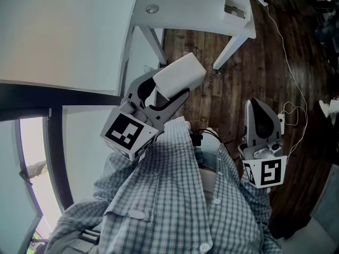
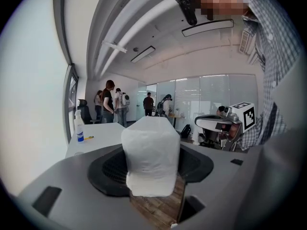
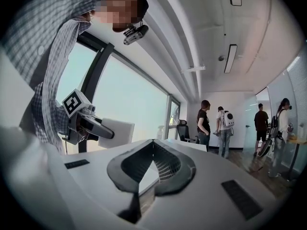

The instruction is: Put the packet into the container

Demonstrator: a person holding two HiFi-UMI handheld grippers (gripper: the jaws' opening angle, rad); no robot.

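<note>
Between the left jaws: the packet (image 2: 151,155), a white, soft-sided block, stands upright and juts out past the tips.
Left gripper (image 1: 175,87): clamped on the packet's lower part, one pad on each side.
Packet's place: in the air above the wooden floor (image 1: 249,73), just off the near edge of the white table (image 1: 201,4), beside a slanted table leg (image 1: 233,49).
Right gripper (image 1: 258,108): well apart on the other side, jaw tips together with nothing between them.
Surface: tabletop mostly bare, with a spray bottle (image 2: 78,126) at the far side.
Room: a bright office with a tall window (image 3: 124,99); several people (image 2: 108,102) stand far off.
Nearby: a white cable (image 1: 288,62) trails over the floor; a checked shirt (image 1: 169,194) fills the lower head view.
</note>
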